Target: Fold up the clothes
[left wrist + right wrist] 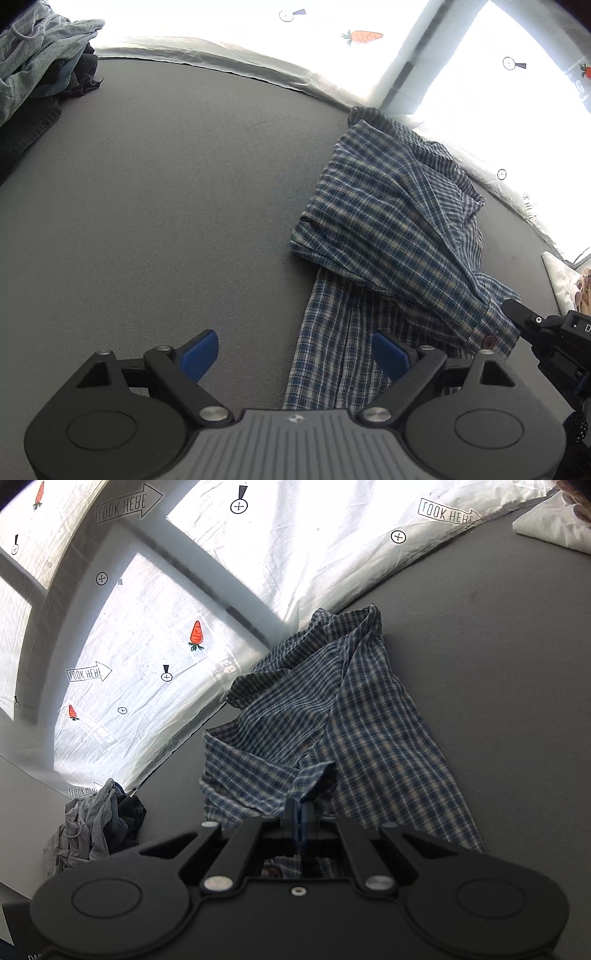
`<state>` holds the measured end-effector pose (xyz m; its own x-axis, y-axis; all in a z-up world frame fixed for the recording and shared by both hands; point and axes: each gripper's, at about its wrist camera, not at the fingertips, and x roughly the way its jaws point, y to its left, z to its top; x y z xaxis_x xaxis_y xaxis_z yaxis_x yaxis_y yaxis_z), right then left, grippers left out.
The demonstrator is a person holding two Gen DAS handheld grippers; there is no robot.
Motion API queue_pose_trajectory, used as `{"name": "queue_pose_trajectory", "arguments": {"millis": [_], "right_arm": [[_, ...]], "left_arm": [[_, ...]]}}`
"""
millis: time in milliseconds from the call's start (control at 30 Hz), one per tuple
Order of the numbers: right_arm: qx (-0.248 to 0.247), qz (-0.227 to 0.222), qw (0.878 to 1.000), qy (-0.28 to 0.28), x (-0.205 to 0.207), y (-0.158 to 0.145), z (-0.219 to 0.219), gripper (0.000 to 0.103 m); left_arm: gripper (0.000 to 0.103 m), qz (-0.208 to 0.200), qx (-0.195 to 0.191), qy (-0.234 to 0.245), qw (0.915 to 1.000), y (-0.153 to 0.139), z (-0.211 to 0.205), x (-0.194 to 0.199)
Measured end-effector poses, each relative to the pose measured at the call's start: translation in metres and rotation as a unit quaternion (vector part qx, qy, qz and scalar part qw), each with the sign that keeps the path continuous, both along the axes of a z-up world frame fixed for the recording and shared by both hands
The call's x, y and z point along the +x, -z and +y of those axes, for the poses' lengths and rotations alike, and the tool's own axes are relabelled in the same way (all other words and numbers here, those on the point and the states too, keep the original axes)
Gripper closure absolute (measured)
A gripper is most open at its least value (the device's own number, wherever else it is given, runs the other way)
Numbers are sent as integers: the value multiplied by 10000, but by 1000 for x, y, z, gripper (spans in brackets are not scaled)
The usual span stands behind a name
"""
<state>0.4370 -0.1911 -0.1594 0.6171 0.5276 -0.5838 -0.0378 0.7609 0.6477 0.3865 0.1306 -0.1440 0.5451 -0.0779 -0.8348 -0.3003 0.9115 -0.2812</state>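
A grey felt-like tabletop (155, 206) is carrying the laundry; a blue plaid shirt (391, 236) is lying crumpled on it; a heap of grey and dark clothes (40, 62) is sitting at one edge; a white folded cloth (554, 528) is resting at a far corner.

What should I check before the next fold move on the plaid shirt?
1. Right gripper clamped on the plaid shirt: ok, jaws shut on a fabric edge.
2. Left gripper free to take a second hold: ok, jaws open, nothing between them.
3. Shirt lying flat: not ok, it is bunched and creased.
4. Clear grey surface to spread it on: ok, bare to the shirt's left in the left wrist view.
5. Pile of other clothes apart from the shirt: ok, it sits in the far corner.
6. Only one fabric layer pinched: cannot tell.
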Motion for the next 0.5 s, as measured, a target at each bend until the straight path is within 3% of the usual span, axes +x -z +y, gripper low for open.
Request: {"name": "queue_pose_trajectory", "arguments": {"millis": [500], "right_arm": [[243,672,9936,871,-94,16,-48,101]], "left_arm": [[12,243,100,282,9993,14,-21,-62]]}}
